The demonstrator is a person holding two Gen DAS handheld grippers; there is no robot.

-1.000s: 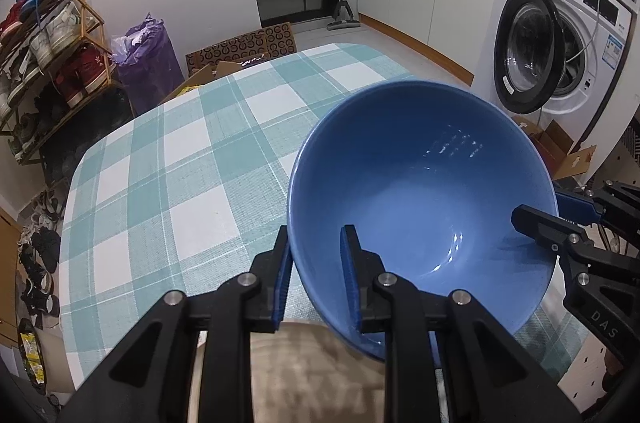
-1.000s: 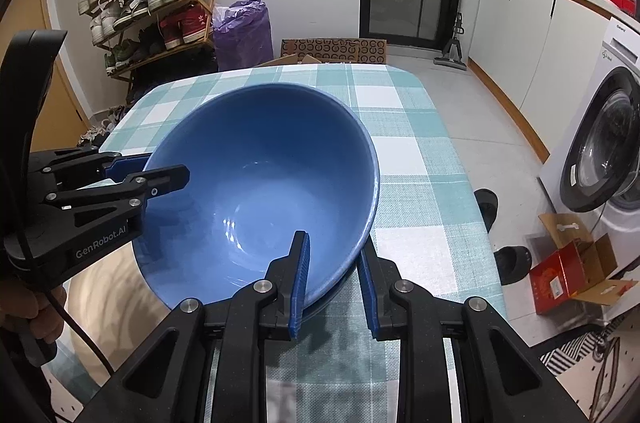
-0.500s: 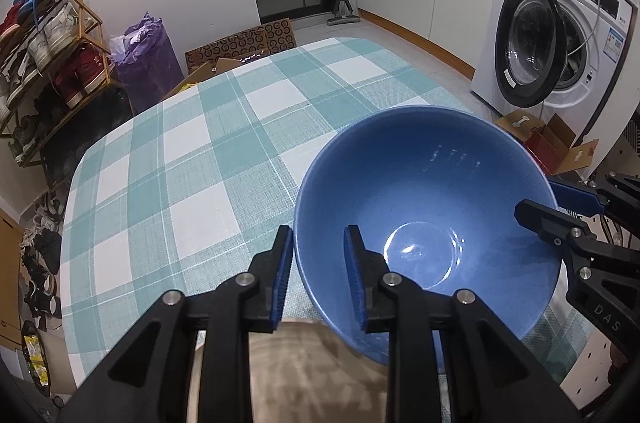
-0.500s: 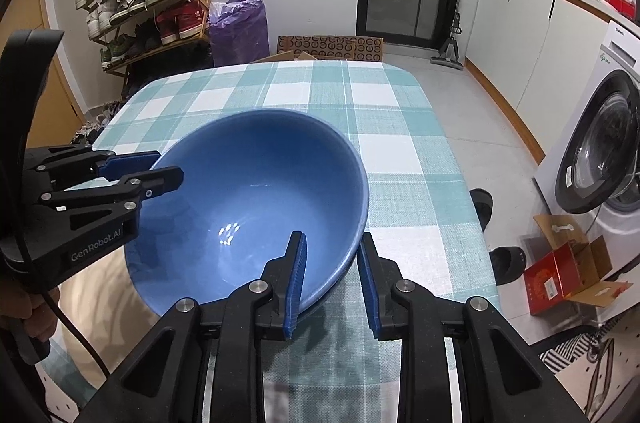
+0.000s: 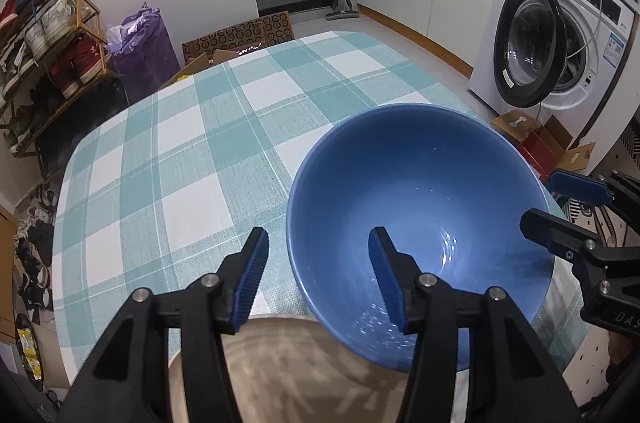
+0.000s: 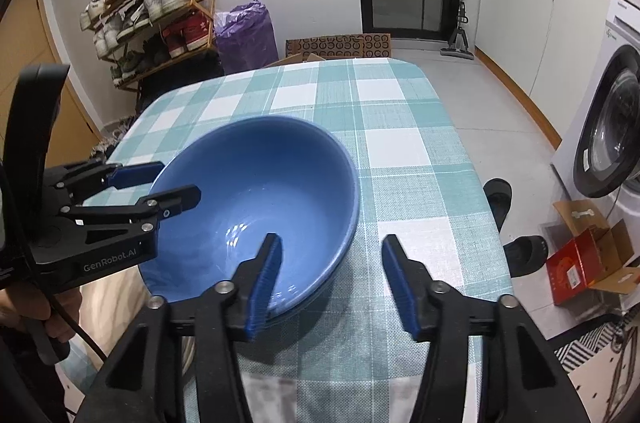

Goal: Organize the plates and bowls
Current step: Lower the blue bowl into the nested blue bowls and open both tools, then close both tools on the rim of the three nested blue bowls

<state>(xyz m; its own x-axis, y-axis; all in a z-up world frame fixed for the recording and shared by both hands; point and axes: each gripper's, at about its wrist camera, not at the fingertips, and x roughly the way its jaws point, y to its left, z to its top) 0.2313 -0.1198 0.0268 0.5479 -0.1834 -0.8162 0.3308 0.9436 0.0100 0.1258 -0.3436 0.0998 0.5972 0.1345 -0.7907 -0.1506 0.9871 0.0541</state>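
A large blue bowl (image 5: 420,207) rests upright near the front edge of a table with a teal and white checked cloth (image 5: 168,183). My left gripper (image 5: 318,247) straddles the bowl's left rim. Its jaws are opening and its pads stand clear of the rim. My right gripper (image 6: 332,247) straddles the right rim of the bowl (image 6: 256,191), jaws opening too, pads apart from it. Each gripper shows in the other's view: the right gripper (image 5: 560,203) and the left gripper (image 6: 168,181). A beige patterned dish (image 5: 288,363) lies partly under the bowl's near side.
A washing machine (image 5: 560,35) with its door open stands to the right of the table. Cardboard boxes (image 6: 592,255) and slippers (image 6: 520,247) lie on the floor beside it. A shoe rack (image 6: 152,11) and a purple bag (image 6: 246,35) stand beyond the table's far end.
The blue bowl came down from a tilted, raised hold and now sits level. Both grippers, shut on its rim before, have spread their jaws and let go.
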